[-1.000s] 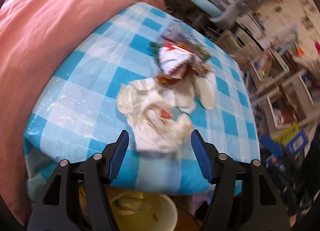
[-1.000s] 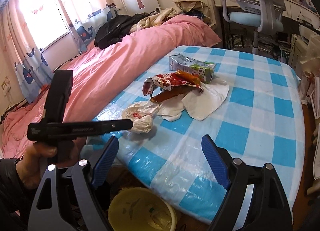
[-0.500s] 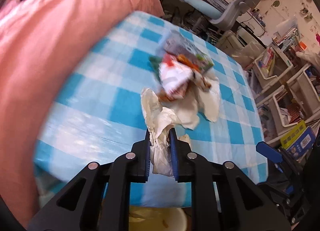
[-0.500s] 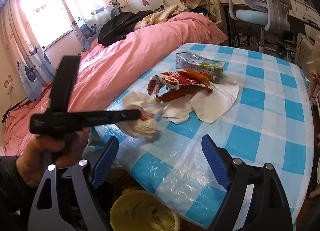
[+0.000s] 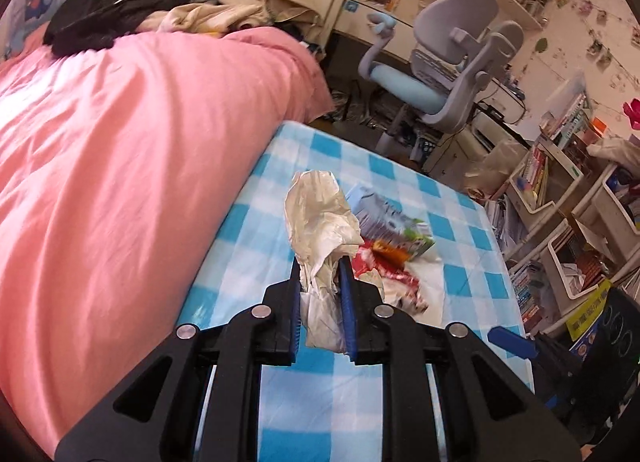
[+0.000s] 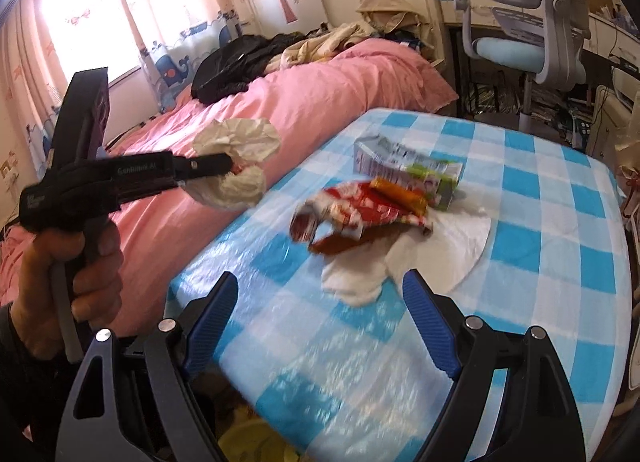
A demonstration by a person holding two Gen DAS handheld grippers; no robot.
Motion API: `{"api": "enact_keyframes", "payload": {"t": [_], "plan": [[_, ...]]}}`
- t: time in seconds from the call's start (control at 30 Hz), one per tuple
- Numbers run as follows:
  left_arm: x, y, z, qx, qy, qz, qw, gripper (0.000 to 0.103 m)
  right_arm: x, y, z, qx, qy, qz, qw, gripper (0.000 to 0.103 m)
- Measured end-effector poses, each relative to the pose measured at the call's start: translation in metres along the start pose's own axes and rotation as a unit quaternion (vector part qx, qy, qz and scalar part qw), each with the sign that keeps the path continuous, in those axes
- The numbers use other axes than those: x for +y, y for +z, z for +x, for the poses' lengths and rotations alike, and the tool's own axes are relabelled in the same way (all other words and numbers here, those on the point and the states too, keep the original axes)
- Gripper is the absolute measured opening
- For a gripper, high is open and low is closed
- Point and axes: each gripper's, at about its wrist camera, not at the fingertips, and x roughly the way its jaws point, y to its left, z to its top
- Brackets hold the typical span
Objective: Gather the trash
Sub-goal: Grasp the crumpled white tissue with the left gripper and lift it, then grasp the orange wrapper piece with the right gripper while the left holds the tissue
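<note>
Clamping a crumpled white plastic bag (image 5: 320, 221), the left gripper (image 5: 322, 274) has its two blue-padded jaws pressed nearly together on the bag's middle. The bag bulges above and below the pads, and it hangs in the air off the table's near-left edge, over the gap toward the pink bed (image 6: 320, 93); the right wrist view shows it (image 6: 240, 157) clear of the checked tablecloth (image 6: 540, 246). Only a sliver of the bag's lower end shows behind the fingers in the left wrist view, so its full shape is hard to read.

On the table (image 5: 312, 402), the remaining trash sits in a pile toward the middle: a flattened drink carton (image 6: 404, 165) at the far side, a red and white snack wrapper (image 6: 352, 209) in front of it with an orange strip (image 6: 400, 189) across its top, and a white tissue (image 6: 432, 250) underneath them, partly covered. Printing on the carton and wrapper is blurred and cannot be read.

The right gripper (image 6: 320, 326) hovers over the table's near edge with its jaws wide apart and nothing between them. A yellow bin (image 6: 256, 442) shows only as a sliver below the table's near edge, mostly hidden by the gripper's frame. The person's left hand (image 6: 76, 282) grips the left tool's handle, cut off at the wrist.
</note>
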Motion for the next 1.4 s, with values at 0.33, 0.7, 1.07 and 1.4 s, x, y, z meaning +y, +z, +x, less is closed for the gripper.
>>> {"api": "enact_keyframes", "payload": {"t": [0.33,0.7,1.07,1.4], "plan": [[-0.018,0.009,0.011,-0.017,-0.013,0.008,0.9997,0.016,-0.018,0.037,0.047,0.001,-0.029,-0.027,0.999,0.054],[-0.037,0.019,0.031,-0.009,-0.016,0.023,0.9996,0.017,-0.042,0.05,0.088,0.047,-0.03,-0.048,0.997,0.049],[-0.038,0.03,0.042,-0.005,-0.019,0.02,0.9996,0.017,-0.058,0.055,0.123,0.085,-0.03,-0.054,0.994,0.048],[-0.035,0.034,0.042,-0.006,-0.019,0.013,0.9997,0.017,-0.056,0.057,0.122,0.083,-0.022,-0.058,0.995,0.016]]}}
